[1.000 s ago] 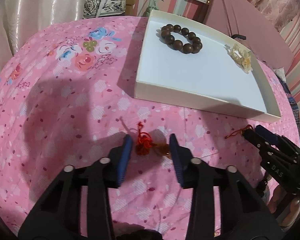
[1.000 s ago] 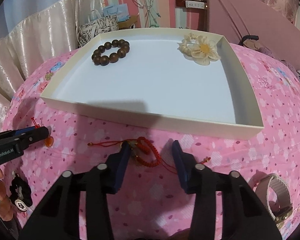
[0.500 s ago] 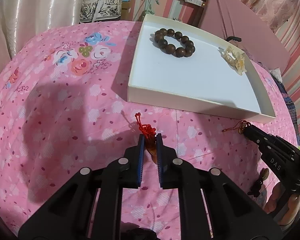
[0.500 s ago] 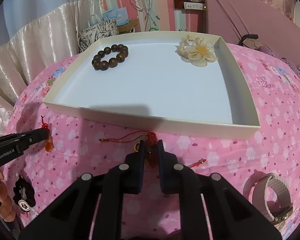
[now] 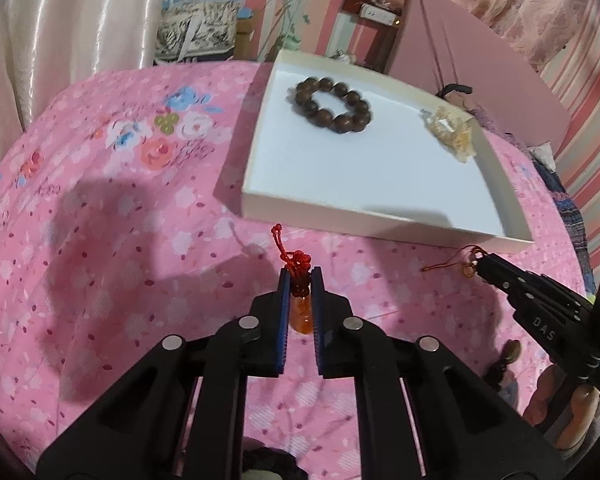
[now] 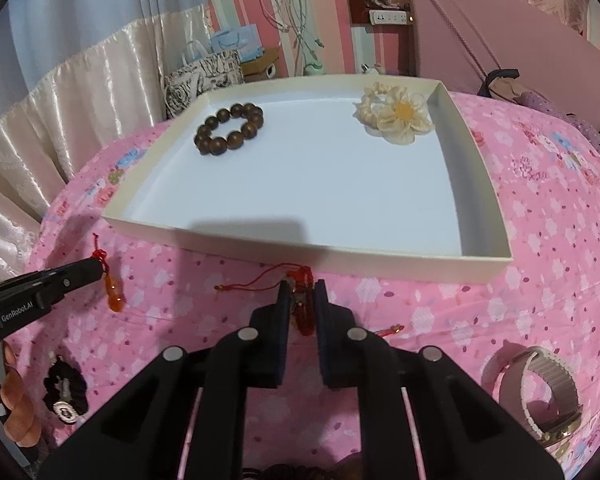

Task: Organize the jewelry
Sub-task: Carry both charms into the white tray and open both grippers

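Note:
My left gripper [image 5: 300, 276] is shut on an orange gourd pendant [image 5: 300, 314] just below its red knotted cord [image 5: 294, 256]; in the right wrist view the pendant [image 6: 114, 294] hangs from that gripper [image 6: 96, 266] over the pink cloth. My right gripper [image 6: 302, 292] is shut on a red cord bracelet [image 6: 303, 314], whose loose string trails left. Just beyond both stands a white tray [image 6: 300, 250] holding a brown bead bracelet [image 6: 230, 128] and a cream flower scrunchie [image 6: 396, 118]. In the left wrist view the right gripper [image 5: 484, 264] shows at the right.
A pink floral bedspread [image 5: 120, 240] covers the surface. A watch with a pale strap [image 6: 548, 388] lies at the near right, a black hair tie with a charm [image 6: 65, 394] at the near left. Curtains, bags and a pink headboard stand behind the tray.
Both grippers were open around their pieces on the cloth; both have closed, the left on the gourd pendant, the right on the red cord bracelet.

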Demonstrator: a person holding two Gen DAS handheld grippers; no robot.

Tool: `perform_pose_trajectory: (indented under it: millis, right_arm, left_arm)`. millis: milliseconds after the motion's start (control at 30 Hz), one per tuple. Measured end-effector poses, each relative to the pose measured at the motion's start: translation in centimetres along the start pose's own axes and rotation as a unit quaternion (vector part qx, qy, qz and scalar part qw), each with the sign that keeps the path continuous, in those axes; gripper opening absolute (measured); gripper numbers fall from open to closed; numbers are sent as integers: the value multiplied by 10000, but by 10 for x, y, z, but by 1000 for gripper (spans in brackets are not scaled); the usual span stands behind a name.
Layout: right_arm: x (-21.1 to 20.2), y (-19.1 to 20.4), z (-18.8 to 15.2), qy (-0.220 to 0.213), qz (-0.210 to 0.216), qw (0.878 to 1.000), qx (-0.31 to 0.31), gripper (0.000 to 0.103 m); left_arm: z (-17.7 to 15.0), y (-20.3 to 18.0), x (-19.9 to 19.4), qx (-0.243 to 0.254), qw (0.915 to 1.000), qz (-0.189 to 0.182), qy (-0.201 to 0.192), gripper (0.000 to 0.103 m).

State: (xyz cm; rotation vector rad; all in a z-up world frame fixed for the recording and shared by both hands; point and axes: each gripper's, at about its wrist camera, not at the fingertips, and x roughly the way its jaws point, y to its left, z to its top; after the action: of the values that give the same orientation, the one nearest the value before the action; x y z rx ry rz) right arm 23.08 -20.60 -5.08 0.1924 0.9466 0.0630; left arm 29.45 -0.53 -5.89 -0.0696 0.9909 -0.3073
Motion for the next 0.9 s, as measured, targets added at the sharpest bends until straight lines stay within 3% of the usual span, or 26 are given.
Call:
perform_pose_trajectory:
  millis: [233, 533, 700, 900]
  right_arm:
    - [-30, -1, 15, -309, 168, 9993, 87, 12]
    - [-69, -28, 62, -818, 78, 9957, 435, 12]
    - [-59, -48, 83, -859, -57, 9942, 638, 12]
    - [-14, -73, 86, -600, -222, 9936, 930, 12]
  left_arm:
    - [11, -19, -39, 164, 9988, -95, -446, 7]
    - [55, -31, -65, 208, 9967, -243, -748, 7]
    - [81, -31, -39, 123, 9973, -346, -629, 7]
    - [97, -21, 12, -48, 9991, -261, -328, 7]
